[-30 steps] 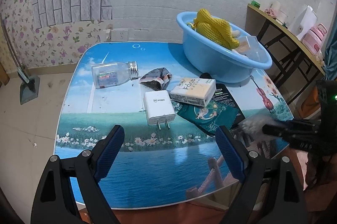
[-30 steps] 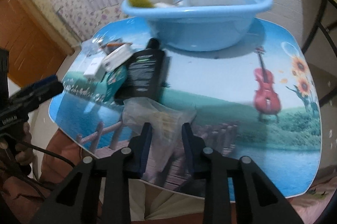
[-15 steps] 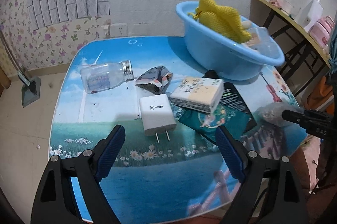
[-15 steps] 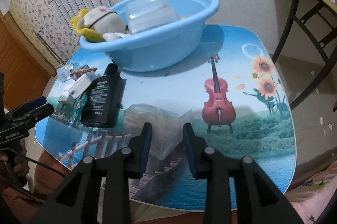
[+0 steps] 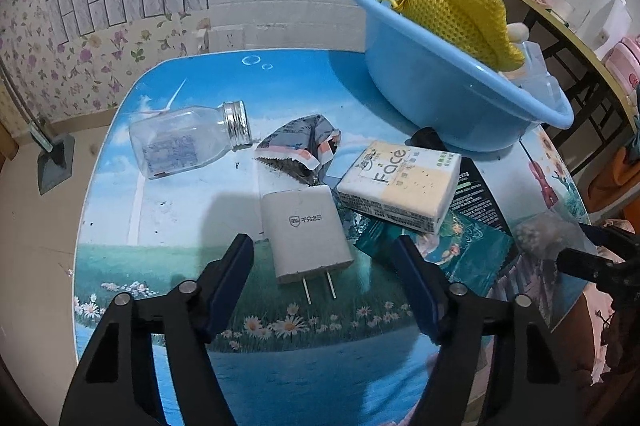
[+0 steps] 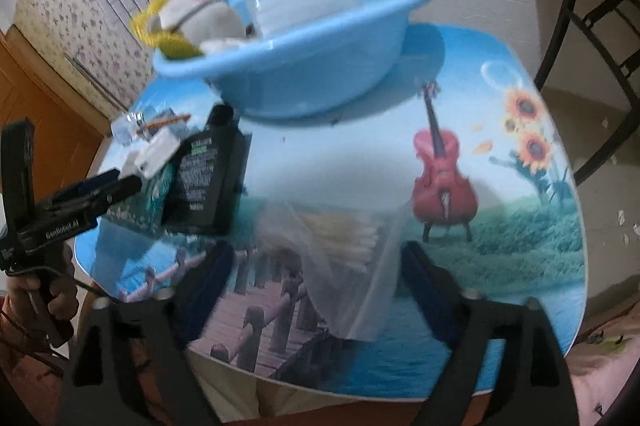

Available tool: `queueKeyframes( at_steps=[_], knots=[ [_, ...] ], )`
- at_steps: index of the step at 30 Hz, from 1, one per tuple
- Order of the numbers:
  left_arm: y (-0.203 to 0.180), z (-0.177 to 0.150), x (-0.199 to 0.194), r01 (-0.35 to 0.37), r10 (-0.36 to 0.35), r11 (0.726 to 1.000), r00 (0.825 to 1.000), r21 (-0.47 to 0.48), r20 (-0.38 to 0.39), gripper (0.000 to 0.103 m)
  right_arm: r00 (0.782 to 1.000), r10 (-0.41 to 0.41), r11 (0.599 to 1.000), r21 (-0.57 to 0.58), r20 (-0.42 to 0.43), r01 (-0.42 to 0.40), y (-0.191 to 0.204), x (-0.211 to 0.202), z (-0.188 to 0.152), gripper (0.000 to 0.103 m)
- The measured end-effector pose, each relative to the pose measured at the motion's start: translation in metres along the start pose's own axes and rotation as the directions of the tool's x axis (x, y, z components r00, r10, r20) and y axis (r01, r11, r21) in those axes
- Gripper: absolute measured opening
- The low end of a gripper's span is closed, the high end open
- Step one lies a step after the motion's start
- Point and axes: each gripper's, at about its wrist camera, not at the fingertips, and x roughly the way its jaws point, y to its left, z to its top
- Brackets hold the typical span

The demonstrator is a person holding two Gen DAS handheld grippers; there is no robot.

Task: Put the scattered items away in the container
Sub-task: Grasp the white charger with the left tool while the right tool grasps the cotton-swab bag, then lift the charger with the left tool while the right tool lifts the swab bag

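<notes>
A white charger plug (image 5: 304, 230) lies flat on the picture-printed table (image 5: 168, 258), its prongs toward me. My left gripper (image 5: 324, 278) hangs just above it, jaws closing, with the plug between the blue pads and a gap still on both sides. In the right wrist view a clear bag of cotton swabs (image 6: 344, 238) lies at the table's near edge between the fingers of my right gripper (image 6: 318, 266), whose jaws are opening wide and stand off the bag. The blue basin (image 5: 452, 98) at the back holds a yellow mesh item (image 5: 452, 6) and a clear box.
Around the plug lie a glass bottle (image 5: 188, 142) on its side, a crumpled wrapper (image 5: 304, 146), a tissue pack (image 5: 400, 182), a black pouch (image 6: 208, 178) and a teal packet (image 5: 468, 250). A side table (image 5: 560, 18) stands at the right. A hand (image 6: 44, 302) holds the left gripper's handle.
My right jaws were shut on the clear bag and now stand wide apart. My left gripper came down closer to the plug and its jaws narrowed.
</notes>
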Motion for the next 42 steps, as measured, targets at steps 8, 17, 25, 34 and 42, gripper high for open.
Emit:
queueKeyframes(
  at_steps=[8, 17, 25, 34, 42],
  knots=[
    [0.008, -0.001, 0.004, 0.006, -0.006, 1.000, 1.000, -0.014, -0.012, 0.043, 0.998, -0.057, 0.998, 0.027, 0.006, 0.057, 0.002, 0.010, 0.006, 0.096],
    [0.018, -0.007, -0.005, 0.014, -0.013, 0.999, 1.000, -0.037, 0.016, 0.042, 0.988, -0.151, 0.988, 0.007, -0.043, 0.152, 0.014, 0.026, 0.006, 0.096],
    [0.017, -0.004, -0.021, 0.007, -0.005, 1.000, 0.998, -0.030, 0.064, 0.041, 0.991, -0.129, 0.992, 0.007, -0.017, 0.129, 0.012, 0.018, 0.005, 0.065],
    [0.010, -0.007, -0.037, 0.002, -0.001, 1.000, 0.995, -0.005, 0.097, 0.041, 0.994, -0.088, 0.996, -0.015, 0.071, 0.089, 0.020, -0.006, 0.008, 0.064],
    [0.002, -0.004, -0.065, 0.003, -0.003, 1.000, 0.988, 0.001, 0.157, 0.041, 0.992, -0.056, 0.998, -0.008, 0.115, 0.057, 0.022, -0.019, 0.009, 0.064]
  ],
)
